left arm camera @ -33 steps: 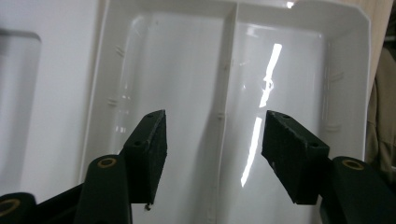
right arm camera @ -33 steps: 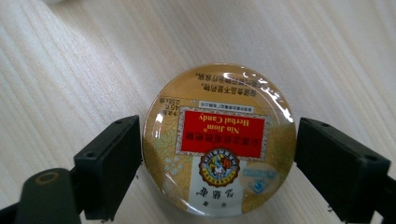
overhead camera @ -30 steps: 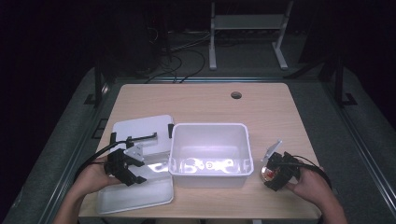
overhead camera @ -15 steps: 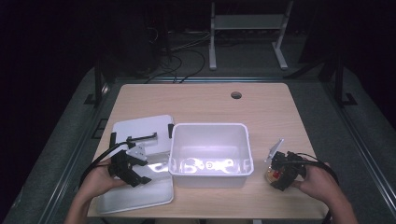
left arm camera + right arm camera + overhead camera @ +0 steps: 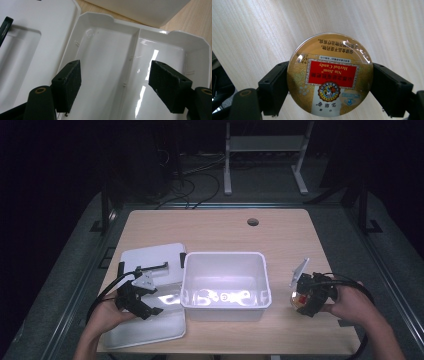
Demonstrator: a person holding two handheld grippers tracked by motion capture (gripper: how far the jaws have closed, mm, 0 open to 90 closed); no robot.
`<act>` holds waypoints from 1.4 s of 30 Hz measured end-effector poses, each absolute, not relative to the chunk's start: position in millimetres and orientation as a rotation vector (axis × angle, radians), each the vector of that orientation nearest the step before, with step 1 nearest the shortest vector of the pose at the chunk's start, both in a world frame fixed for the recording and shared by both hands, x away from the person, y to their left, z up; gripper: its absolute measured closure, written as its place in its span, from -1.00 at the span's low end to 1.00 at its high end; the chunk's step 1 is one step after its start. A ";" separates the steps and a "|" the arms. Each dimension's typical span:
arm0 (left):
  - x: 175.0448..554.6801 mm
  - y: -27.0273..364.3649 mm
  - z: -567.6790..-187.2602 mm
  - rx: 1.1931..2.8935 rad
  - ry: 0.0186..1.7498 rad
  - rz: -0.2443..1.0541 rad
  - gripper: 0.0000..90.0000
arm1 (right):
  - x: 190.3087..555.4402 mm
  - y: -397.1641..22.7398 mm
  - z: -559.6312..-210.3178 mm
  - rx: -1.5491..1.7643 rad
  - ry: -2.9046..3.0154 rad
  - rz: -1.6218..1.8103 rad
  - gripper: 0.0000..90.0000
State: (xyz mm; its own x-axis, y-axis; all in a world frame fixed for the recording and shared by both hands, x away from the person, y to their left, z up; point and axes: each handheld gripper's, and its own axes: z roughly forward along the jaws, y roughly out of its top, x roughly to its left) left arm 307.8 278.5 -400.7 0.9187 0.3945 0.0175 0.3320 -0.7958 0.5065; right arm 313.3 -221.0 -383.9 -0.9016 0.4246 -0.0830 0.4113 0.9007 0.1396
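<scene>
Evidently right gripper (image 5: 329,86) clamped round gold candy tin (image 5: 329,77) by rim; smooth metal might slip. Left gripper (image 5: 117,85) gaped, empty, above white plastic tray (image 5: 105,82).

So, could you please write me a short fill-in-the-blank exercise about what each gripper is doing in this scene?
1. The right gripper is shut on a round ____ tin.
2. The left gripper hangs with its jaws ____ above the white divided tray.
3. Between the two grippers on the wooden table stands a white plastic ____.

Missing words: herbal candy; open; bin
</scene>
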 end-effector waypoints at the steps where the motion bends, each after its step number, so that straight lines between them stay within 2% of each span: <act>1: 308.2 279.2 -400.9 2.564 0.528 0.171 -0.48 | 314.2 -221.1 -381.5 0.648 2.955 0.180 -0.56; 23: 315.1 288.3 -394.3 2.491 0.587 0.221 -0.74 | 316.4 -212.9 -338.5 0.585 2.946 0.165 -0.56; 42: 314.0 293.2 -390.1 2.470 0.583 0.228 -0.75 | 319.9 -190.2 -307.5 0.491 2.944 0.157 -0.56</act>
State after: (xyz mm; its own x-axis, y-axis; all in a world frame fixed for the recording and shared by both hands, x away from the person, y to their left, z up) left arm 314.0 293.2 -390.1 0.8897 0.4555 0.0305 0.3556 -0.7334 0.5793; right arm 319.9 -190.2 -307.5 -0.9347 0.3300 -0.1323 0.3140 0.9408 0.1279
